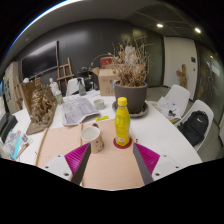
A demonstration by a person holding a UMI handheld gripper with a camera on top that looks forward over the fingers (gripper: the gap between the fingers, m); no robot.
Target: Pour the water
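Note:
A yellow bottle (122, 124) with a yellow cap stands upright on a small red coaster (122, 143) on the light wooden table (105, 170), beyond my fingers and slightly right of centre. A beige paper cup (93, 137) with a printed pattern stands just left of the bottle. My gripper (109, 160) is open and empty; its pink pads (63, 160) show at either side, with bare table between them. The bottle and cup are a short way ahead of the fingertips.
A large grey pot with dried plants (130, 92) stands behind the bottle. Papers (79, 109) and a wooden figure (40, 108) lie to the left. White chairs (178, 100) and a black bag (194, 128) are to the right.

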